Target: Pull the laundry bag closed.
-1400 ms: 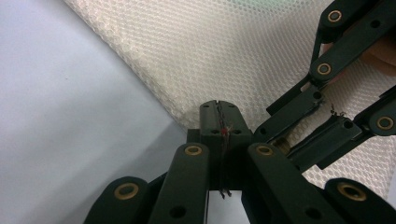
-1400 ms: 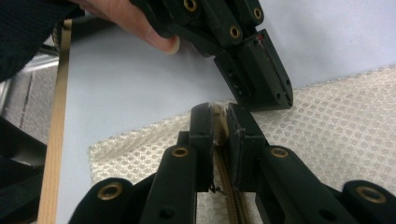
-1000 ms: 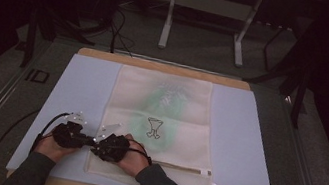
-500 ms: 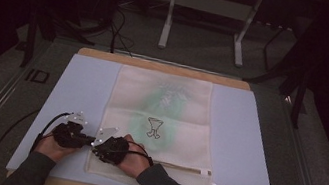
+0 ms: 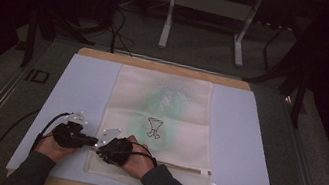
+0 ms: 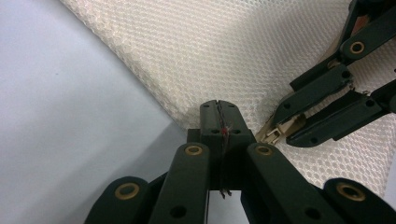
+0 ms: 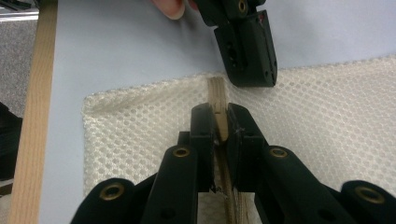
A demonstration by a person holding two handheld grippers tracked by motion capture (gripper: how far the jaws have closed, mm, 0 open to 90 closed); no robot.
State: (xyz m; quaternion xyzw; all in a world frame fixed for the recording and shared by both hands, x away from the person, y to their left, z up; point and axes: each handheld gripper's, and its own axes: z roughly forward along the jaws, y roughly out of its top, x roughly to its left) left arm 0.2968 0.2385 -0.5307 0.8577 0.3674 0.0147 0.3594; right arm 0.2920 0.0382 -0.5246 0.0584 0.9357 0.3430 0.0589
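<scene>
a cream mesh bag lies flat on a pale blue mat over a wooden table, its long axis running from 12 to 6 o'clock in the high view. a small black outline print sits near the bag's middle, with a faint green shape showing through toward 12 o'clock. a zipper runs across the bag's near end, from about 7 toward 4 o'clock.

both hands work at the bag's near corner, around 7 o'clock on the mat. the left gripper has its jaws pressed together with no gap, tips resting at the mesh edge where bag meets mat; whether any fabric is caught between them cannot be told. just beside it, toward 3 o'clock in the left gripper view, the right gripper pinches a tan zipper pull.

in the right gripper view, the right gripper's jaws are nearly together, clamped on the tan zipper tape, with the left gripper's tip touching the mesh at 12 o'clock.
</scene>
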